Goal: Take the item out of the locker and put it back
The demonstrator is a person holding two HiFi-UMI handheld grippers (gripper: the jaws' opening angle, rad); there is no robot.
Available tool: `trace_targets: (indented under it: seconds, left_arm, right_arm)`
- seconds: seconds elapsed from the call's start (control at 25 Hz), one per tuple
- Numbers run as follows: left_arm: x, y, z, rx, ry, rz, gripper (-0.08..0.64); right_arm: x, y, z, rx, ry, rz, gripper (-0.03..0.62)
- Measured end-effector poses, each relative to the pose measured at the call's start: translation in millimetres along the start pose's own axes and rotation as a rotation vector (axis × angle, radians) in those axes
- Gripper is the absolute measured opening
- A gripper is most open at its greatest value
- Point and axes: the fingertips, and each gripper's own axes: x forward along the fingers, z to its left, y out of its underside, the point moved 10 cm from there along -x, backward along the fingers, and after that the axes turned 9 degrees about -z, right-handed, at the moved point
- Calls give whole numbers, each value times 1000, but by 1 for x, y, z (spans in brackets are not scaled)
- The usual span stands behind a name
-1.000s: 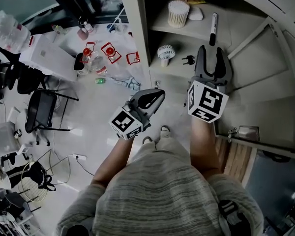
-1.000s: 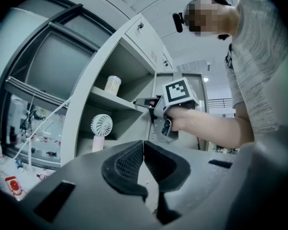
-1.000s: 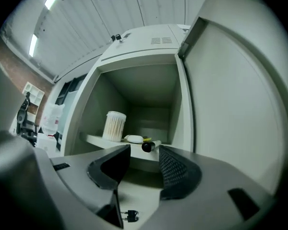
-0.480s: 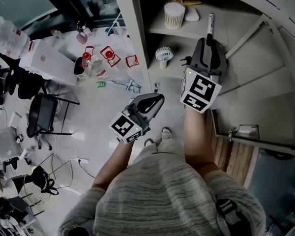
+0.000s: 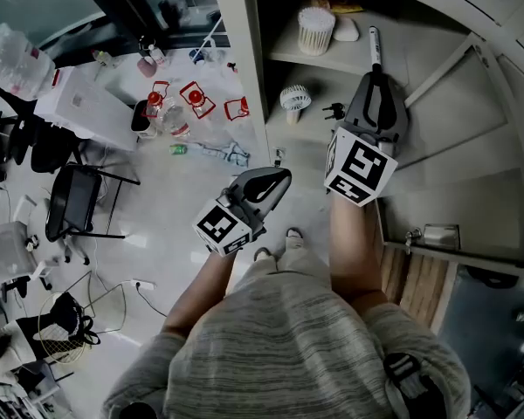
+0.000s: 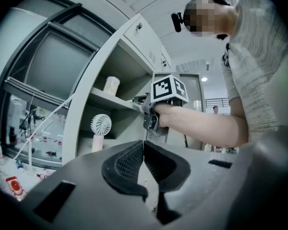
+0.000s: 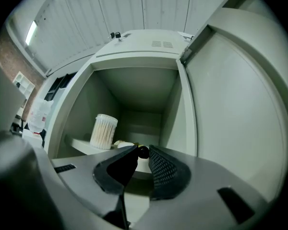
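Firstly, right gripper (image 5: 375, 77): reaches into the open locker (image 5: 244, 59) at the height of the upper shelf (image 5: 307, 55). Its jaws have just been closing and now pinch the near end of the marker pen (image 5: 375, 49). In the right gripper view the pen's dark round end sits between the jaw tips and touches both pads.

Marker pen: pale barrel with a dark far tip. It points away from the gripper toward the back of the locker, over the right part of the upper shelf. Whether it rests on the shelf or hangs clear of it cannot be told.

Left gripper (image 6: 143, 146): jaws pressed together with nothing between them. It is held outside the locker, nearer and to the left of the right gripper, above the floor.

Upper shelf, other contents:
- Cotton swab jar (image 5: 316, 26), upright, at the far left.
- White rounded object (image 5: 347, 29), between the jar and the pen; its kind is not clear.

Lower shelf (image 5: 319, 127):
- Small white fan (image 5: 294, 100), upright, at the left.
- Black plug-like item (image 5: 334, 109), just right of the fan.

Locker door (image 7: 230, 109): swung open on the right side.

Floor left of the locker: black chair (image 5: 74, 201), near left. Clear bottles and red-and-white items lie farther off.
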Motion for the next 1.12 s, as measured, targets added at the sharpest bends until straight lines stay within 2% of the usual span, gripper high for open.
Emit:
trace_targets:
  seconds: [0.44,0.6,0.84,1.12]
  left_arm:
    - [5,-1,-1,1,11,-12,9]
    - [4,0,-1,-6,4,-9,9]
    - [2,-1,-1,-5,-3,-11,9]
    - [-1,-2,1,-7,-8,-16,9]
  right_arm:
    - [-22,-54,1,49,-57,-190,81]
    - [-26,-67,1,63,-68,-228,81]
    - [-26,-70,3,74,-73,-239,81]
    - [-20,-55,4,63,-61,-191,81]
